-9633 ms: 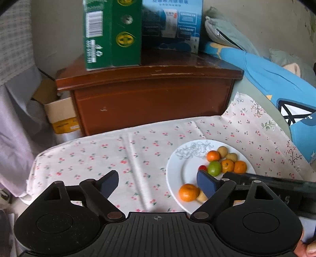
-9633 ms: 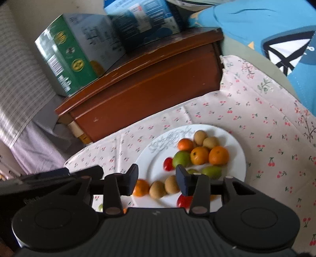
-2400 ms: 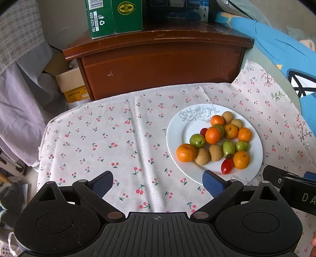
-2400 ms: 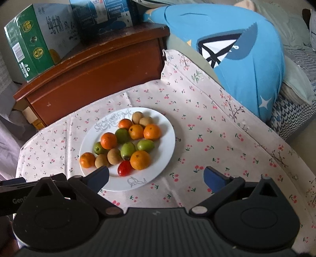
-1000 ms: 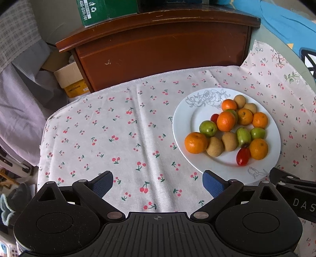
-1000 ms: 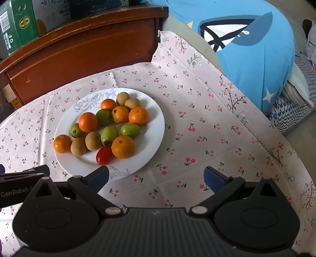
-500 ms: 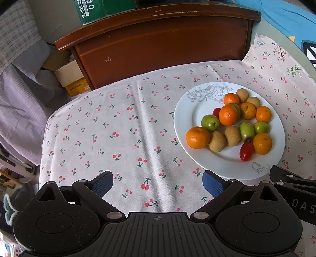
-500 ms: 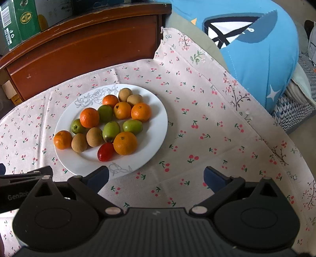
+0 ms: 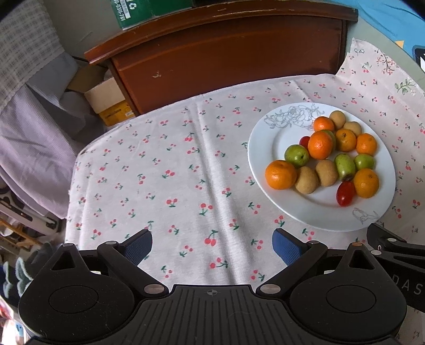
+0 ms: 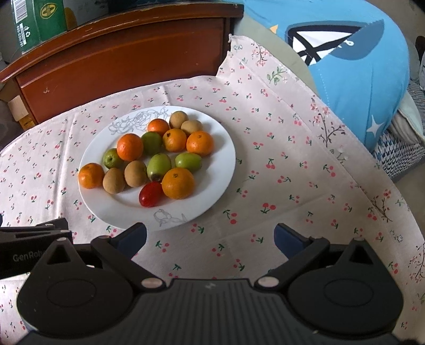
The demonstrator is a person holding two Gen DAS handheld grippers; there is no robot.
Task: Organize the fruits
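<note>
A white plate (image 9: 313, 215) (image 10: 212, 193) on the cherry-print tablecloth (image 9: 172, 172) holds several oranges (image 9: 280, 174) (image 10: 178, 183), brown kiwis (image 9: 306, 179) (image 10: 135, 173), green fruits (image 9: 296, 155) (image 10: 158, 166) and a red tomato (image 9: 345, 193) (image 10: 151, 197). My left gripper (image 9: 212, 246) is open and empty, above the cloth, left of and nearer than the plate. My right gripper (image 10: 209, 237) is open and empty, above the cloth by the plate's near right rim. Its body shows at the right edge of the left wrist view (image 9: 393, 252).
A brown wooden cabinet (image 9: 225, 58) (image 10: 119, 61) stands behind the table with a green carton (image 10: 37, 24) on top. A blue cushion (image 10: 353, 66) lies at the right. Cardboard boxes (image 9: 106, 98) and grey cloth (image 9: 32, 138) sit at the left.
Both grippers have drawn a little back and up from the plate over the last seconds. Earlier the right gripper was nearly shut over the fruits; now both are wide open and empty.
</note>
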